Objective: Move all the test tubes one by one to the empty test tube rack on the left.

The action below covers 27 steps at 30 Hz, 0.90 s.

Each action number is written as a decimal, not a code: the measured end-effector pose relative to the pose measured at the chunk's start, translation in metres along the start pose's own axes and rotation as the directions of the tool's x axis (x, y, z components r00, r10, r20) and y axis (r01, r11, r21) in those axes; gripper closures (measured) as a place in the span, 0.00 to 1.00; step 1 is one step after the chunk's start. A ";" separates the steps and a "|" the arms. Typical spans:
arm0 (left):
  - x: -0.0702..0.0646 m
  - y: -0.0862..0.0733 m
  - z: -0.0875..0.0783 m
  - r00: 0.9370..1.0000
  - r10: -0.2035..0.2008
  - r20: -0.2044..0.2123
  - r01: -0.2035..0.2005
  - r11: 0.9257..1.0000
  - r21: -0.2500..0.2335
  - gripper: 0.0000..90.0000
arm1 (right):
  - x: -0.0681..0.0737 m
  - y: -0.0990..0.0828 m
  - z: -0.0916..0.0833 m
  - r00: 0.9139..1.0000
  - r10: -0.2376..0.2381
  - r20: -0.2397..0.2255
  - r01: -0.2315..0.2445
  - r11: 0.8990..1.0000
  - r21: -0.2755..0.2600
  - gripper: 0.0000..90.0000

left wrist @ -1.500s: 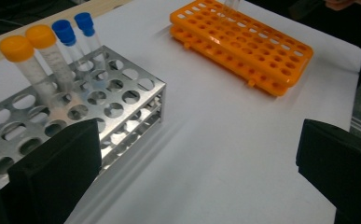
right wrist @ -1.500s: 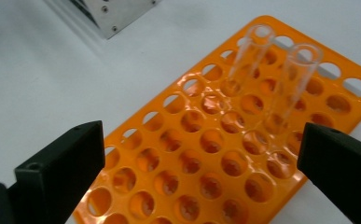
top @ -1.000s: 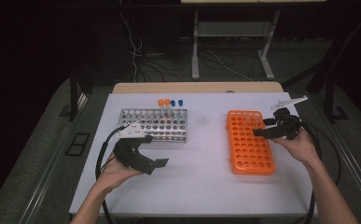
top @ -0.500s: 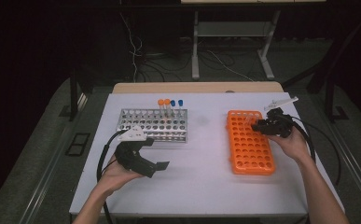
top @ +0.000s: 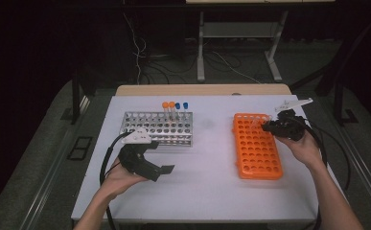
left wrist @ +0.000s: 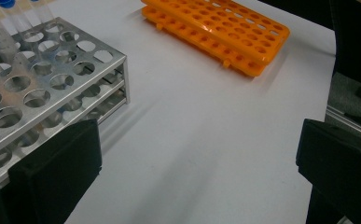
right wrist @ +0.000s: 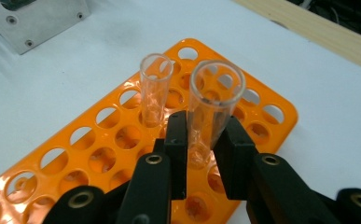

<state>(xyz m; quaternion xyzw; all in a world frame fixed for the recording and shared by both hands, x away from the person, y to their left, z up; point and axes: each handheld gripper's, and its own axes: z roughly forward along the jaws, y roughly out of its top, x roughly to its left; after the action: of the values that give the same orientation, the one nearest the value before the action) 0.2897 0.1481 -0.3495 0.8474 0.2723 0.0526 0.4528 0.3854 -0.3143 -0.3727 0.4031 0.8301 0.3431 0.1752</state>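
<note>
Your right claw [right wrist: 205, 140] is clenched on a clear open-topped tube [right wrist: 211, 107], gripping it by the lower part, with the tube upright over the orange rack [right wrist: 99, 154]; whether its base sits in a hole cannot be told. A second clear tube [right wrist: 155, 88] stands in a hole of that rack just beside the held one, apart from it. In the high view your right claw [top: 269, 125] sits at the far right corner of the orange rack [top: 257, 148], which lies flat on the right half of the white worktop [top: 207, 172]. Your left claw [top: 166, 170] is released, its two black parts spread wide with nothing between them, hovering low over bare worktop just in front of the metal rack [top: 156, 128]. In the left gripper view the metal rack [left wrist: 43, 88] stands at the left, near that side of the claw. The metal rack holds capped tubes in its far row: two with orange caps [top: 168, 104] and two with blue caps [top: 181, 105]. Your left hand [top: 118, 177] rests near the worktop's front edge.
</note>
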 end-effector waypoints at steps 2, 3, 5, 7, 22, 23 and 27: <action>0.000 0.001 0.000 1.000 0.002 0.000 -0.002 1.000 0.001 0.00 | 0.001 0.001 -0.008 1.000 0.006 0.003 -0.006 1.000 -0.004 0.83; 0.000 0.002 0.000 1.000 0.003 0.000 -0.003 1.000 0.003 0.00 | 0.002 0.002 -0.012 1.000 0.004 0.001 -0.004 1.000 -0.007 0.83; 0.000 0.003 0.000 1.000 0.004 0.000 -0.004 1.000 0.002 0.00 | 0.004 0.003 -0.021 1.000 0.009 -0.008 -0.009 1.000 -0.011 0.83; -0.001 0.004 -0.001 1.000 0.006 0.001 -0.006 1.000 0.003 0.00 | 0.007 0.003 -0.029 1.000 0.005 -0.024 -0.006 1.000 -0.013 0.83; -0.008 0.020 0.002 0.999 0.045 0.018 -0.045 0.999 0.010 0.00 | 0.064 0.009 -0.062 0.980 -0.098 -0.170 0.100 0.995 0.001 0.83; -0.008 0.021 0.002 0.999 0.050 0.020 -0.050 0.999 0.011 0.00 | 0.069 0.010 -0.061 0.977 -0.111 -0.182 0.114 0.994 0.002 0.83; -0.011 0.028 0.004 0.998 0.064 0.027 -0.064 0.998 0.010 0.00 | 0.089 0.015 -0.057 0.964 -0.145 -0.223 0.150 0.989 0.006 0.83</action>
<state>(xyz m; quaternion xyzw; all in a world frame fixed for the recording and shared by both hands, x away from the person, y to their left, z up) 0.2935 0.1270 -0.3279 0.8587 0.2390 0.0544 0.4500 0.3068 -0.2622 -0.3235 0.3013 0.8761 0.3622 0.1018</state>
